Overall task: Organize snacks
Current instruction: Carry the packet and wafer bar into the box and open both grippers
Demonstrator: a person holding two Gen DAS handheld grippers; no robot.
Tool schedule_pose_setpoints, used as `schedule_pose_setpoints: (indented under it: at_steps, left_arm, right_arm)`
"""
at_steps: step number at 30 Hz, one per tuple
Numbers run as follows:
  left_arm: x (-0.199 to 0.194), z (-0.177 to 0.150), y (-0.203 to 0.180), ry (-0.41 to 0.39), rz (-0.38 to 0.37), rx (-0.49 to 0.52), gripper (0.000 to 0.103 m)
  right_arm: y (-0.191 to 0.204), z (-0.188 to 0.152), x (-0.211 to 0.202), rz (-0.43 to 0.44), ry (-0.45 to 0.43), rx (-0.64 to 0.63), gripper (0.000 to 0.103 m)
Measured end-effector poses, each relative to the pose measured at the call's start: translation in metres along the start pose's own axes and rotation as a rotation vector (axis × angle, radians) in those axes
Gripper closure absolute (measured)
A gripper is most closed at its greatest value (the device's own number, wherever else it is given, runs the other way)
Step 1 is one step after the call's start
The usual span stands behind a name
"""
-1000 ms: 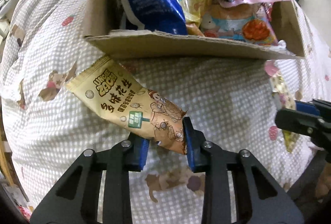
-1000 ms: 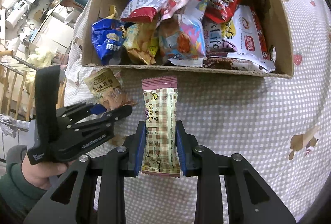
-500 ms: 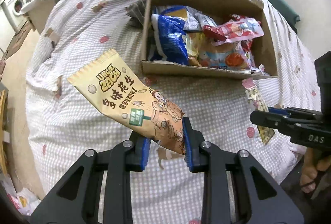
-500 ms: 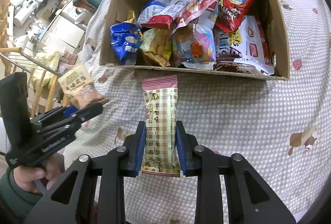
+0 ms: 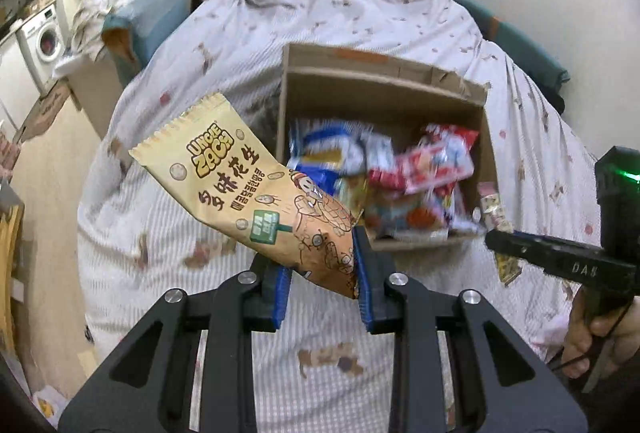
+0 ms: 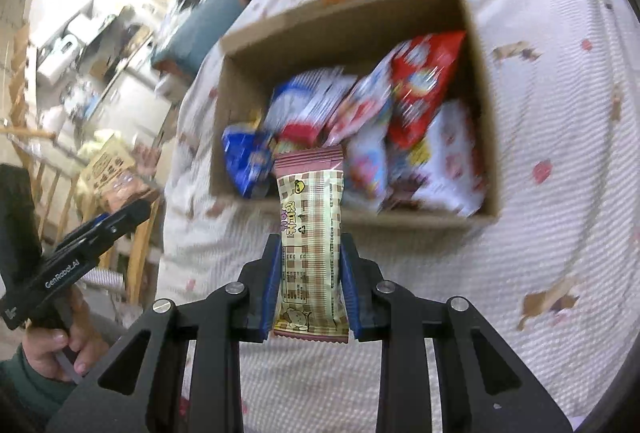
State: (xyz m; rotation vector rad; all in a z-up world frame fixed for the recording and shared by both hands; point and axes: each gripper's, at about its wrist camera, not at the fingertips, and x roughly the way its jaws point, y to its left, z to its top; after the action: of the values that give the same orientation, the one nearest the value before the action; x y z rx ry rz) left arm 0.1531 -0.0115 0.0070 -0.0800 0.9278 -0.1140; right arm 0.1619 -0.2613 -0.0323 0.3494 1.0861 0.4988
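Note:
My left gripper (image 5: 320,273) is shut on a tan peanut snack packet (image 5: 256,189), held in the air in front of a cardboard box (image 5: 380,85) full of snack bags (image 5: 400,177). My right gripper (image 6: 308,273) is shut on a pink and cream checked snack bar packet (image 6: 310,225), held upright above the bed before the same box (image 6: 348,29). The right gripper also shows at the right of the left wrist view (image 5: 560,257), with its packet (image 5: 504,233) partly hidden. The left gripper shows at the left of the right wrist view (image 6: 100,233).
The box sits on a bed with a white patterned cover (image 5: 320,21). A blue cushion (image 5: 148,21), clothes and a washing machine (image 5: 44,37) lie left of the bed. Wooden floor (image 5: 48,173) runs along the bed's left side.
Both grippers have risen and pulled back from the box with their packets still held. The box now looks smaller and farther away in both views.

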Motion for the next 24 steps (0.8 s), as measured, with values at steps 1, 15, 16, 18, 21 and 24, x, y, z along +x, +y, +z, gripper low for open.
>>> schedule_pose_setpoints:
  at_steps: [1,15,16,18,21,24]
  left_arm:
    - [0.003,0.005,-0.004,-0.005,0.002,0.011,0.079]
    - [0.059,0.062,-0.059,0.006,-0.079,0.108,0.079]
    - [0.065,0.064,-0.062,0.013,-0.086,0.115,0.079]
    - [0.075,0.066,-0.066,0.026,-0.089,0.120,0.079]
    - [0.088,0.067,-0.068,0.049,-0.096,0.116,0.076]
    - [0.097,0.066,-0.069,0.065,-0.094,0.124,0.076]
  right_arm:
    - [-0.004,0.005,-0.004,-0.014,-0.019,0.006,0.074]
    - [-0.040,0.063,0.005,-0.087,-0.102,0.130,0.074]
    - [-0.041,0.065,0.007,-0.090,-0.097,0.132,0.074]
    - [-0.045,0.065,0.012,-0.091,-0.083,0.142,0.074]
    - [-0.052,0.065,0.020,-0.077,-0.057,0.168,0.074]
    - [-0.053,0.063,0.025,-0.074,-0.047,0.181,0.073]
